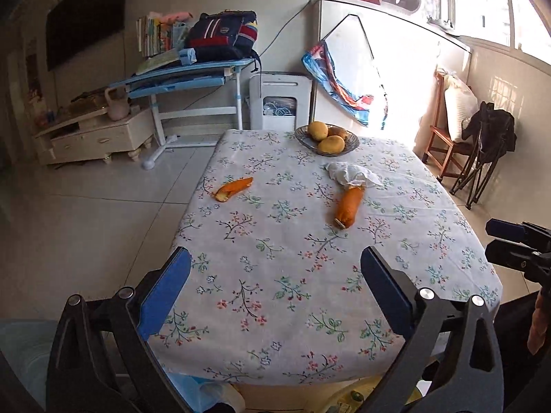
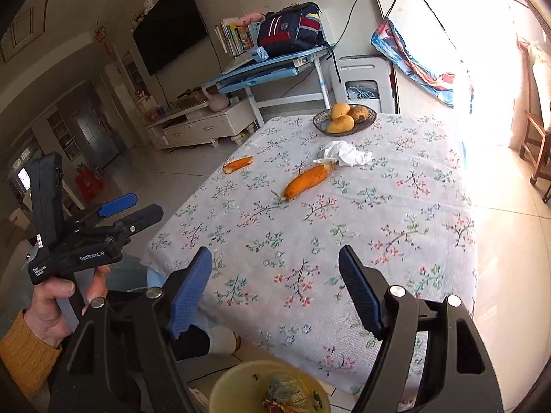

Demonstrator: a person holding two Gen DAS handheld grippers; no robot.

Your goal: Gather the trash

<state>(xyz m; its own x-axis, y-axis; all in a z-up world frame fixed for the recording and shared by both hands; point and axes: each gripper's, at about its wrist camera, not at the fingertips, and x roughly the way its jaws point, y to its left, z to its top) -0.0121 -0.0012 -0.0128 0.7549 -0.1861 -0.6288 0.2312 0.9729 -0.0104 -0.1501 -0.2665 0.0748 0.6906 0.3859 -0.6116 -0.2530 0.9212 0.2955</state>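
On the floral tablecloth (image 1: pixel 292 275) lie an orange peel strip (image 1: pixel 233 188) at the left, a larger orange peel piece (image 1: pixel 349 206) in the middle, and a crumpled white tissue (image 1: pixel 351 173) touching its far end. They also show in the right wrist view: strip (image 2: pixel 237 164), large peel (image 2: pixel 306 182), tissue (image 2: pixel 346 153). A yellow bin (image 2: pixel 237 385) with wrappers stands below the table's near edge. My left gripper (image 1: pixel 275 261) is open and empty over the near table edge. My right gripper (image 2: pixel 275 258) is open and empty, also at the near edge.
A bowl of yellow fruit (image 1: pixel 327 137) sits at the table's far edge. Beyond are a blue desk with a backpack (image 1: pixel 193 75), a white cabinet (image 1: pixel 93 134), a white appliance (image 1: pixel 279 99) and a wooden chair (image 1: pixel 447 130) at the right. Tiled floor lies left of the table.
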